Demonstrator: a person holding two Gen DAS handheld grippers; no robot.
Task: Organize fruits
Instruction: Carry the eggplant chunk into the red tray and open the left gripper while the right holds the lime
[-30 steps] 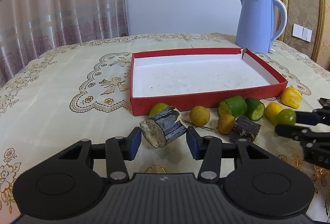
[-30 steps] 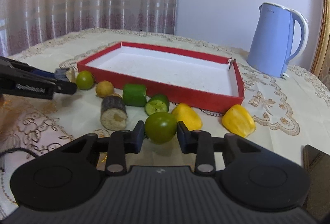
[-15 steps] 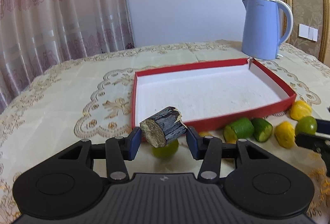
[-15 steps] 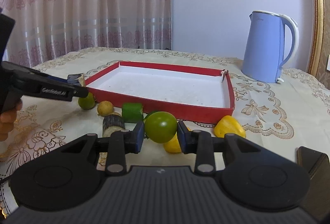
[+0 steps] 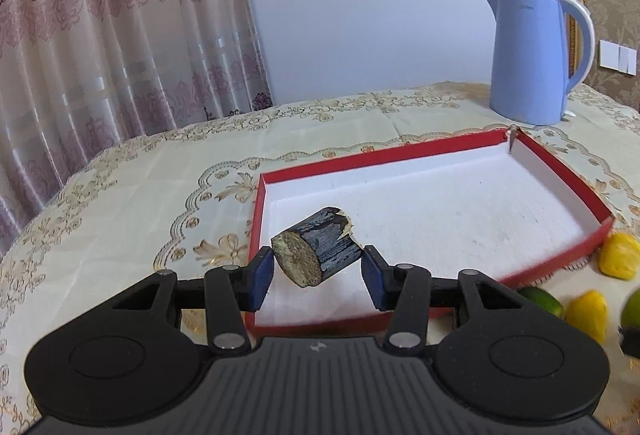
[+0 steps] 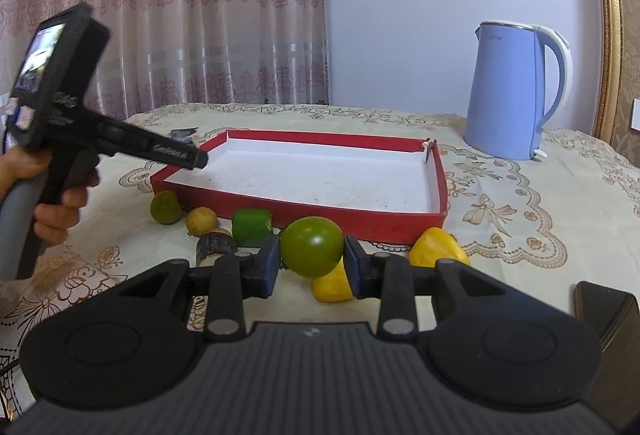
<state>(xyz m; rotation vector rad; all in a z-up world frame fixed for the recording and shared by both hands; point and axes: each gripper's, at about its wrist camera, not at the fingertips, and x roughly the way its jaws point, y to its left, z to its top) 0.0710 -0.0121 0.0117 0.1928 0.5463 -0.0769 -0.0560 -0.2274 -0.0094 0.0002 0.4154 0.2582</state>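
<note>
While left jaws clamp the dark chunk (image 5: 316, 251), only right view shows jaws gripping the green fruit (image 6: 312, 252).

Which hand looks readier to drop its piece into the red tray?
Left. The left gripper already holds the dark log-like piece over the red tray, while the right gripper holds the green fruit short of the tray's near wall.

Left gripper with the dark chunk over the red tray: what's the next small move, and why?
Probably lower it and release: the left gripper holds the dark chunk above the red tray, whose white floor looks bare beneath.
</note>
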